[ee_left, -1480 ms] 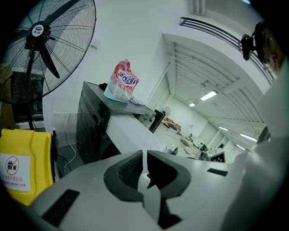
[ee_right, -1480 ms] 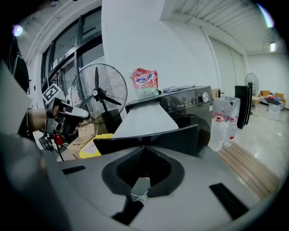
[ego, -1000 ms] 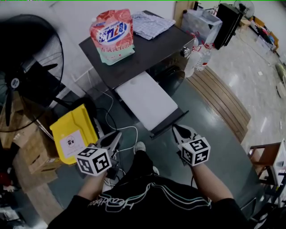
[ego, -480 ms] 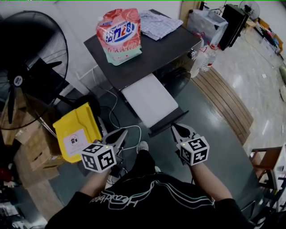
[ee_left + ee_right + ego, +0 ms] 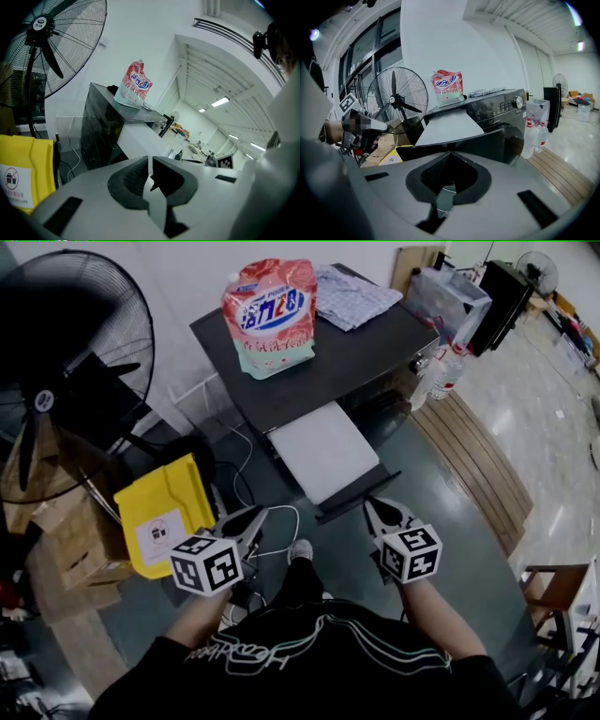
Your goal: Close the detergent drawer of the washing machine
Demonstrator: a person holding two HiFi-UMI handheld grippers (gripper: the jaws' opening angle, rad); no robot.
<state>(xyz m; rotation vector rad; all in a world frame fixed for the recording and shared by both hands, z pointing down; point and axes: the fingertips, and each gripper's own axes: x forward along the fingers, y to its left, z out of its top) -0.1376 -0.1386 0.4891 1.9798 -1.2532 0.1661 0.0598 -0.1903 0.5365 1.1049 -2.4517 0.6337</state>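
Head view: white-topped detergent drawer (image 5: 323,451) far out.

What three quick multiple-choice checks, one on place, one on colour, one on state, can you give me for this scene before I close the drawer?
1. Where does the detergent pouch stand?
A on top of the washing machine
B on the floor
C hanging on the wall

2. What colour is the bin on the floor?
A blue
B yellow
C green

3. How is the detergent drawer?
A pushed in flush
B pulled far out
C taken off

Key:
1 A: the pouch stands on the dark top beside a folded cloth.
2 B: the head view shows it yellow.
3 B: its white top juts out toward the right tool, whose jaws are together.
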